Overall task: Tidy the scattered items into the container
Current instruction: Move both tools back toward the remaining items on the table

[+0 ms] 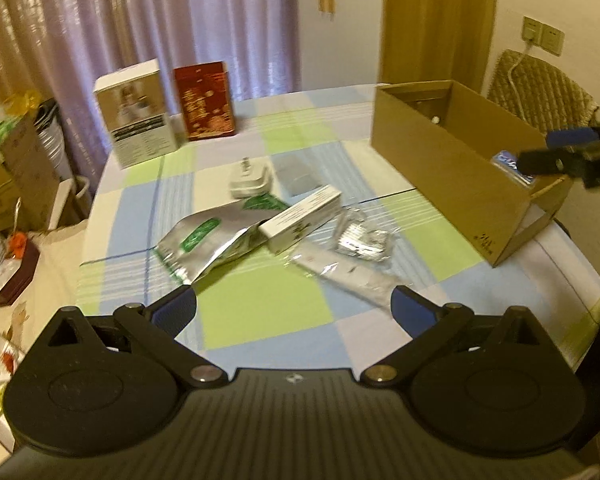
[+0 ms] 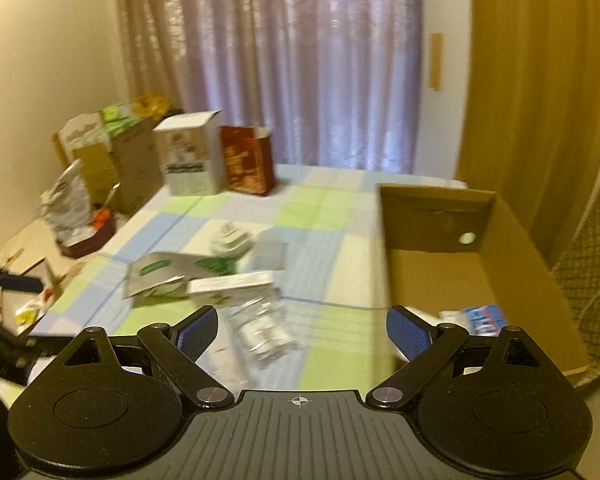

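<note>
The left tool (image 1: 294, 306) hovers low over the near edge of the tabletop (image 1: 260, 320), which wears a checked cloth of green, blue and white, and its blue-padded fingers stand wide apart with nothing between them. I judge it is aimed at the heap just ahead so that it can choose the next piece.

Nearest lies a long flat packet in clear plastic (image 1: 348, 276), with a crumpled clear bag of silvery contents (image 1: 360, 236) touching it. Beside them a white oblong carton (image 1: 304, 222) leans on a shiny silver pouch with a green label (image 1: 204, 246). Behind these sit a small white adapter-like block (image 1: 249, 180) and a flat grey sachet (image 1: 296, 176).

The right tool (image 2: 302, 330) is also spread and empty. It hangs at the near end of the open brown cardboard box (image 1: 452, 164), probably because it just served there: a blue and white packet (image 2: 485, 318) already lies inside.

Farthest, a white upright box (image 1: 138, 114) and a red upright box (image 1: 205, 100) stand by the curtain.
</note>
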Motion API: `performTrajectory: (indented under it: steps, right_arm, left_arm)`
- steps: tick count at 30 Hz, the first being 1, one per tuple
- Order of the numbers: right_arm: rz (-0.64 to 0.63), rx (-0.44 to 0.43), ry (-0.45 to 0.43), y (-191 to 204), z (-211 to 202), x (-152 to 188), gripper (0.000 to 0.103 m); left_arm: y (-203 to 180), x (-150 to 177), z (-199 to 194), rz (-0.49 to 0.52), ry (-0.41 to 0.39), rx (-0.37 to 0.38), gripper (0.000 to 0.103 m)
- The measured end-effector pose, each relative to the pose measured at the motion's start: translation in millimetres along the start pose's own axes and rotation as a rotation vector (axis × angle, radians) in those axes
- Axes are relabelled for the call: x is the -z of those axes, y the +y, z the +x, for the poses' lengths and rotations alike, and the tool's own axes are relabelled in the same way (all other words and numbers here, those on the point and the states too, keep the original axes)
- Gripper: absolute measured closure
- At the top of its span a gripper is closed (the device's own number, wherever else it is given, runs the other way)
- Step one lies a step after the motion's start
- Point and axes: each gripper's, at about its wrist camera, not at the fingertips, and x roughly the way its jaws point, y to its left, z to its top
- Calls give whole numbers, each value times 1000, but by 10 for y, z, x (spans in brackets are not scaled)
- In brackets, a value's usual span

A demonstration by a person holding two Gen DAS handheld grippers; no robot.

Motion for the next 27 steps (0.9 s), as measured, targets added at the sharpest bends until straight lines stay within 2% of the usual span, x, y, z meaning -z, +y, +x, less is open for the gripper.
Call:
performTrajectory:
  steps: [10, 21, 27]
  right_arm:
    - [-77, -62, 83, 335, 238, 333, 6]
    - [-109, -87, 191, 272, 707, 575, 7]
    - [-137, -101, 207, 228, 1025, 599, 7]
  left_arm:
    - [88, 134, 77, -31, 15, 14, 1]
    - [55, 121, 429, -49, 53, 42, 1]
    - [79, 124, 679, -63, 79, 52, 1]
